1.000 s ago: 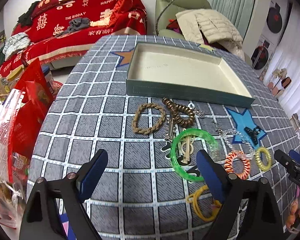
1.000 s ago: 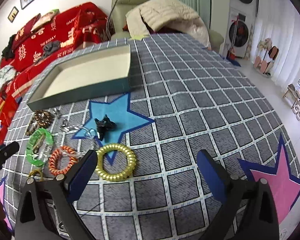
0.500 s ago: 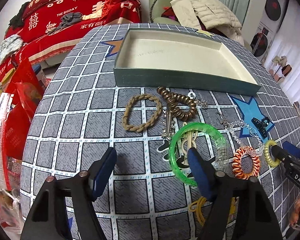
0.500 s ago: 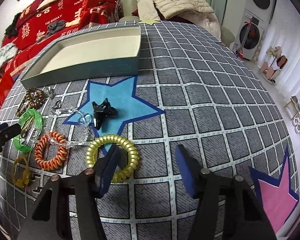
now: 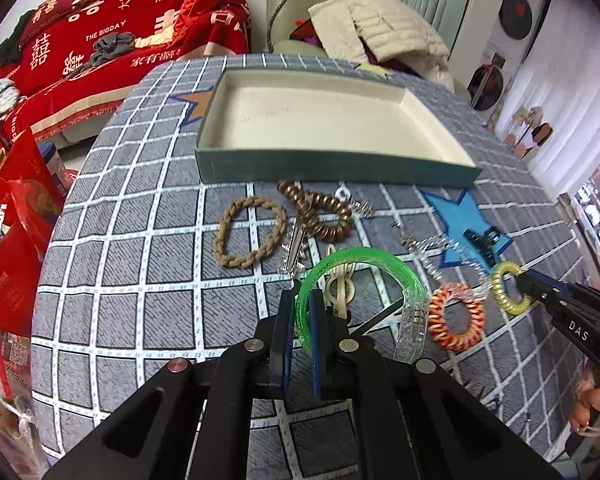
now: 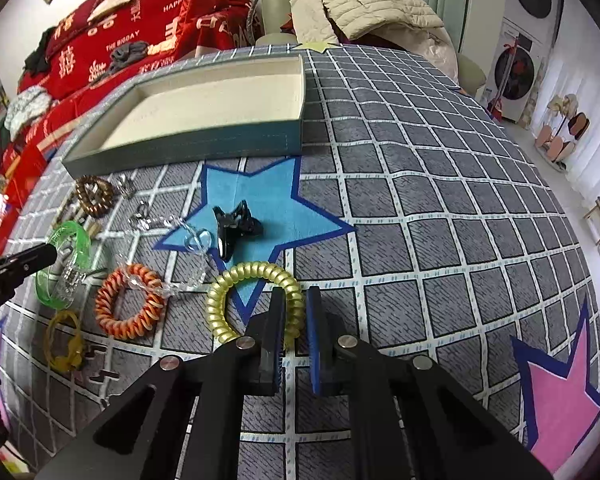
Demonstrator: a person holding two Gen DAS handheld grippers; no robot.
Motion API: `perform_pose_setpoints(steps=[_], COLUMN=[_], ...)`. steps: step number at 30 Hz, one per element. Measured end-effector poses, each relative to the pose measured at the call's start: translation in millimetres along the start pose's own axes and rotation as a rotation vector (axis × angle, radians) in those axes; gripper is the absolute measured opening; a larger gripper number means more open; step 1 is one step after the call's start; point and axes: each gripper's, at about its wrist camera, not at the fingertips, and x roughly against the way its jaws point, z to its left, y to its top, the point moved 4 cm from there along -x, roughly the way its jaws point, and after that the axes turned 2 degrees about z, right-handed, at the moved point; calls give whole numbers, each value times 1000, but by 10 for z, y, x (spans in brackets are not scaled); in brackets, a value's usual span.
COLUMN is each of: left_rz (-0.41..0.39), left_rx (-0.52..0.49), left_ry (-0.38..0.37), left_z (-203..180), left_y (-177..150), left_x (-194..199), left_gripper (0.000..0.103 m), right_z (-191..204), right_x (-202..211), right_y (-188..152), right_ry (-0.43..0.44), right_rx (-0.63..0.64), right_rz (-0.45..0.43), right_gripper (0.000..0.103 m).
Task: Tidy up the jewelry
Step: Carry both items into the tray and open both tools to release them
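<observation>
A translucent green bangle [image 5: 364, 256] lies on the checked tablecloth, and my left gripper [image 5: 303, 300] is closing on its near-left rim, with the blue pads pressing either side. My right gripper [image 6: 295, 300] is closing on the near side of a yellow spiral hair tie [image 6: 252, 272], which sits pinched between its pads. An empty cream-lined box [image 5: 332, 168] stands behind the scattered jewelry. Both pieces still rest on the cloth.
Loose on the cloth are a tan braided ring [image 5: 248, 236], a brown spiral tie [image 5: 324, 216], an orange spiral tie [image 5: 456, 320], a black claw clip [image 6: 234, 228], a clear chain [image 6: 168, 224] and a yellow elastic [image 6: 64, 344]. Red bags [image 5: 20, 216] stand past the table's left edge.
Both pairs of jaws went from wide open to closed, the left onto the green bangle, the right onto the yellow spiral tie. Both grippers edged closer to the cloth.
</observation>
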Motion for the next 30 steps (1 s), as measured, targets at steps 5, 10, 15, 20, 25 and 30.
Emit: perform_pose_setpoints(steps=[5, 10, 15, 20, 25, 30], left_rz=[-31, -55, -84, -99, -83, -50], left_rx=[28, 47, 42, 49, 39, 31], left_ry=[-25, -48, -4, 14, 41, 65], left_z=[61, 115, 148, 192, 177, 185], left_y=[136, 411, 776, 1200, 1549, 1794], left_x=[147, 226, 178, 2, -305, -703], left_gripper=[28, 28, 28, 28, 28, 28], right_z=[-50, -31, 108, 262, 385, 464], right_x=[153, 294, 280, 131, -206, -594], right_y=[133, 449, 872, 1325, 1768, 2075], right_ry=[48, 121, 174, 197, 215, 205], right_rx=[-25, -51, -43, -23, -31, -36], right_rz=[-31, -67, -84, -93, -73, -53], right_gripper=[11, 11, 11, 11, 11, 11])
